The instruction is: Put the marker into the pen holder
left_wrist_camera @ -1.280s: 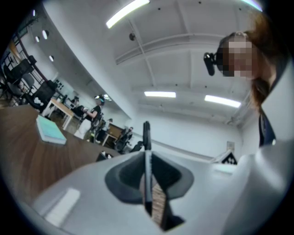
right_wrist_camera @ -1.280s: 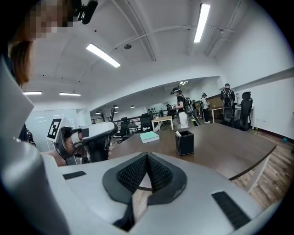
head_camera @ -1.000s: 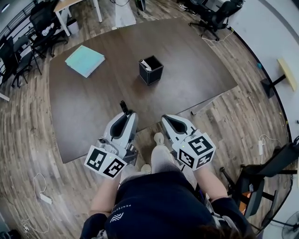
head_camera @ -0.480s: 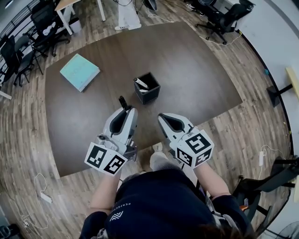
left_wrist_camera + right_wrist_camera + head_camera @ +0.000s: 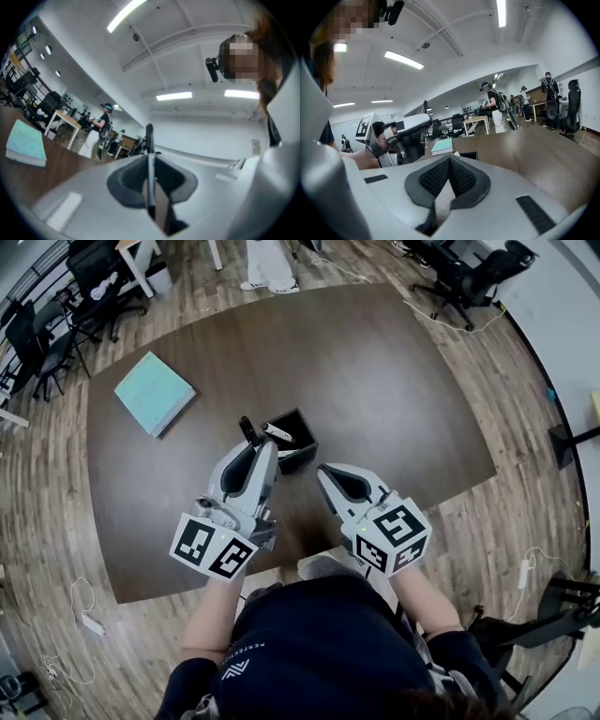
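While the left tool (image 5: 262,450) is clamped on the marker (image 5: 246,430), a slim black cylinder, the marker stands nearly upright above the jaw tips, just beside the near-left rim of the pen holder (image 5: 302,448). The pen holder is a square, black, open-topped box on the dark, matte wood-grain bench (image 5: 375,381). A white marker (image 5: 277,432) leans inside it. The right tool (image 5: 329,473) has smooth grey shells; its jaws are pressed together with nothing between them, and it is held over the bench's near edge.

Compared with one second ago, the left tool has advanced: the pen holder then lay well ahead of it and is now next to the marker tip. The right tool has kept its place beside the left.

The left gripper view alone shows the marker (image 5: 149,140) pinched between ribbed dark pads (image 5: 126,180); the pen holder is outside that view. The right gripper view shows the left tool (image 5: 419,123) side-on, with a flat teal book (image 5: 442,146) beyond it. Only the head view shows the white marker.
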Motion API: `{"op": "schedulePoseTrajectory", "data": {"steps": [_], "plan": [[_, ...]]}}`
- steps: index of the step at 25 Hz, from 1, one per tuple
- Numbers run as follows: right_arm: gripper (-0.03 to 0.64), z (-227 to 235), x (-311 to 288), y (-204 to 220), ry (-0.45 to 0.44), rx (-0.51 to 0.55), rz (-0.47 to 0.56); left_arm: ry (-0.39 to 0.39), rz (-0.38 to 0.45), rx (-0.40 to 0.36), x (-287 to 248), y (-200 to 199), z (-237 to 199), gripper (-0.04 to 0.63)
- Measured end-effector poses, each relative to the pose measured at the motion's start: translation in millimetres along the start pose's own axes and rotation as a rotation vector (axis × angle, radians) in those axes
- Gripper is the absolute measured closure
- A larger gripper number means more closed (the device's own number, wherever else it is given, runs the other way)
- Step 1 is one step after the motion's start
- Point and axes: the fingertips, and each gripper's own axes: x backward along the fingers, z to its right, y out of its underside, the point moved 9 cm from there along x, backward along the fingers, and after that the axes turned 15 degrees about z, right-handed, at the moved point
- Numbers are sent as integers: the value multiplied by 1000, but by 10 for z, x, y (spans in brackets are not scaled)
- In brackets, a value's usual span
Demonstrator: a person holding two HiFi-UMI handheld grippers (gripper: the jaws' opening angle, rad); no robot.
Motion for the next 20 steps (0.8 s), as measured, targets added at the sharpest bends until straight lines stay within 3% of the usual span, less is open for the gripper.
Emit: {"op": "schedulePoseTrajectory", "data": {"steps": [13,20], "plan": [[627,425,-314,34,-45,-30,-41,-38,-26,-14,-414,250,-265,555],[627,592,-401,71,-52,-53,-55,-33,-58,-65,-548,374,-355,554]]}}
